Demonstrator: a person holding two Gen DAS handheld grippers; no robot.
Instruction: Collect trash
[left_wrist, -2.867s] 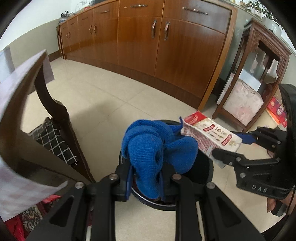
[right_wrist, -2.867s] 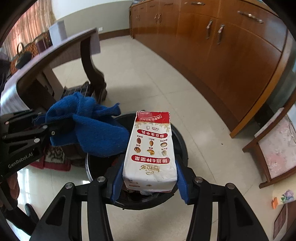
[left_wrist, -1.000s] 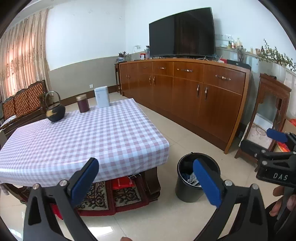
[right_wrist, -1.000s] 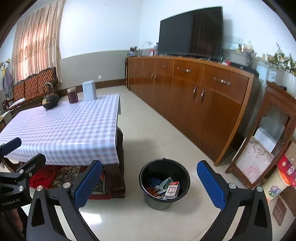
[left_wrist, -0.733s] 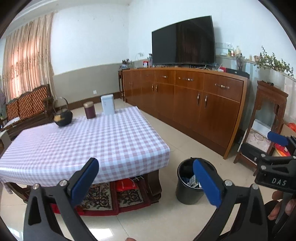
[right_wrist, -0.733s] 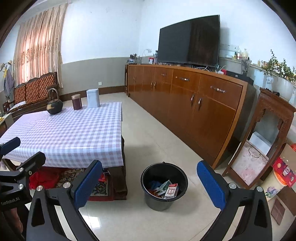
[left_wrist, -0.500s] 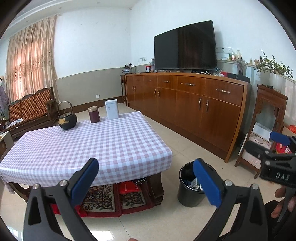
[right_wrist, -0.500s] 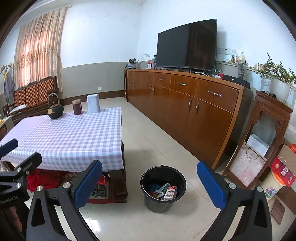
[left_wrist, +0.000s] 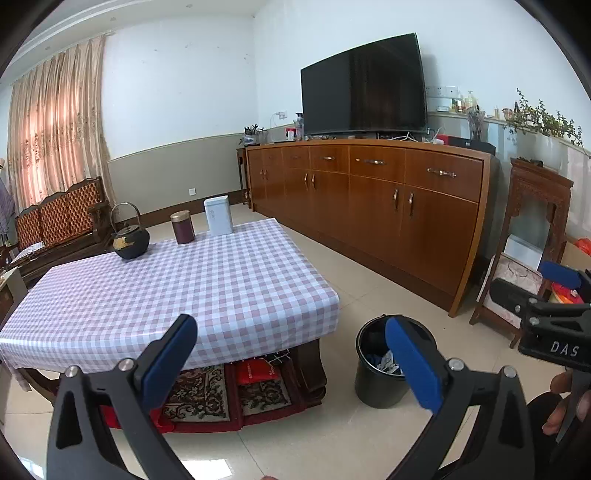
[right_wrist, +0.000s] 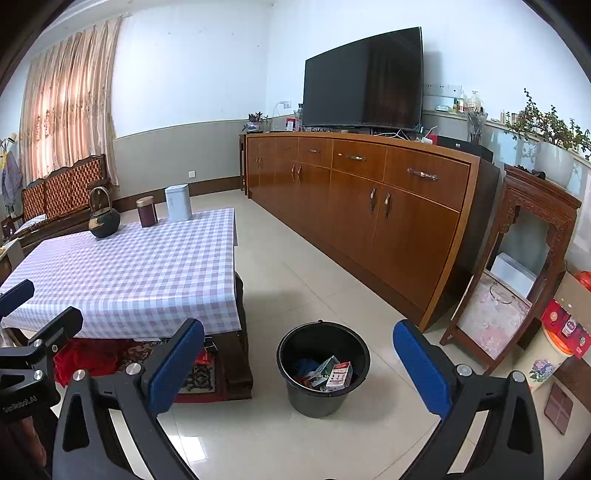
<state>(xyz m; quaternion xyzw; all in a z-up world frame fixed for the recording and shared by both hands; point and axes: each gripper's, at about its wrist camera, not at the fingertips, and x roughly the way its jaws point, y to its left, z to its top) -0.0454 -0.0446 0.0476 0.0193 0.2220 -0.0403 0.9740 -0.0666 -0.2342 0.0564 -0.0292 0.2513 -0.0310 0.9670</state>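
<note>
- On the pale tiled floor, beside the low table, stands the round black plastic bucket, and the trash lies inside it: a red and white carton, a green and white packet and a piece of blue cloth.
- Both grippers are well apart from the bucket and above it; nothing is between their jaws.
- The left gripper has its jaws spread wide, with the blue pads empty. In the left wrist view the bucket appears partly behind the right-side pad.
- The right gripper is also wide open and empty. In its own view the bucket sits between the two pads, lower on the floor.
- Each gripper is seen at the edge of the other view, so they are held side by side, both facing the room.
- The purple and white checked tablecloth carries a dark iron kettle, a brown tin and a white box at its far end.
</note>
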